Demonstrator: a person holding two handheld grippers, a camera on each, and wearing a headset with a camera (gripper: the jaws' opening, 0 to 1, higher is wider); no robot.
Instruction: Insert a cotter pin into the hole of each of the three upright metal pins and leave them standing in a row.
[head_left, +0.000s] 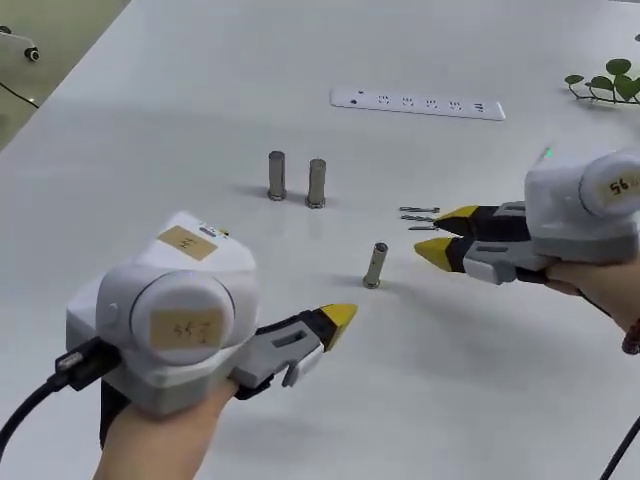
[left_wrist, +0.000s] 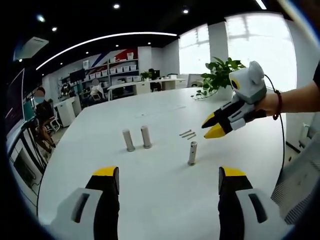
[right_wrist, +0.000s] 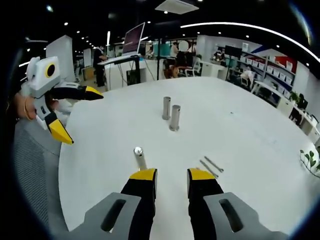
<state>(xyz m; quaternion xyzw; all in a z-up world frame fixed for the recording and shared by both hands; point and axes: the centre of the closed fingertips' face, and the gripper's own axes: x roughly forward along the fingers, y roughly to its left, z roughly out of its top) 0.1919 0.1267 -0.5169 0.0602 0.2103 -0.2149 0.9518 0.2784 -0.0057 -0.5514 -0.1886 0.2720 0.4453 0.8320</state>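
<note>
The white table (head_left: 450, 400) carries all the work items.

The left gripper (head_left: 335, 322) is held low over the near side of the table. In the left gripper view its jaws (left_wrist: 169, 175) are spread wide, with nothing between them. In the right gripper view it (right_wrist: 82, 116) enters from the left, and the jaws are likewise wide apart.

The right gripper (head_left: 440, 235) is held over the right side of the table, with its yellow tips pointing left. Its jaws are released to a narrow gap and grasp nothing; the right gripper view (right_wrist: 172, 175) shows bare table between them. The left gripper view shows it (left_wrist: 211, 127) above the table surface, tips angled downward.

A white power strip (head_left: 417, 103) lies flat at the far side of the table. A green plant (head_left: 605, 85) stands at the far right edge.

Two metal pins (head_left: 277, 175) stand upright close together, near the table centre and well apart from both grippers. A third metal pin (head_left: 376, 265) stands alone, nearer the person. It lies between the two grippers, ahead of the left gripper's tip and just left of the right gripper's lower tip. In the right gripper view this pin (right_wrist: 140, 157) stands just beyond the tip of the left-hand jaw.

Three cotter pins (head_left: 418, 218) lie flat on the table, side by side, just beside the upper tip of the right gripper. In the right gripper view they (right_wrist: 212, 165) lie just right of the right-hand jaw tip. No contact between the tip and the cotter pins can be confirmed.
</note>
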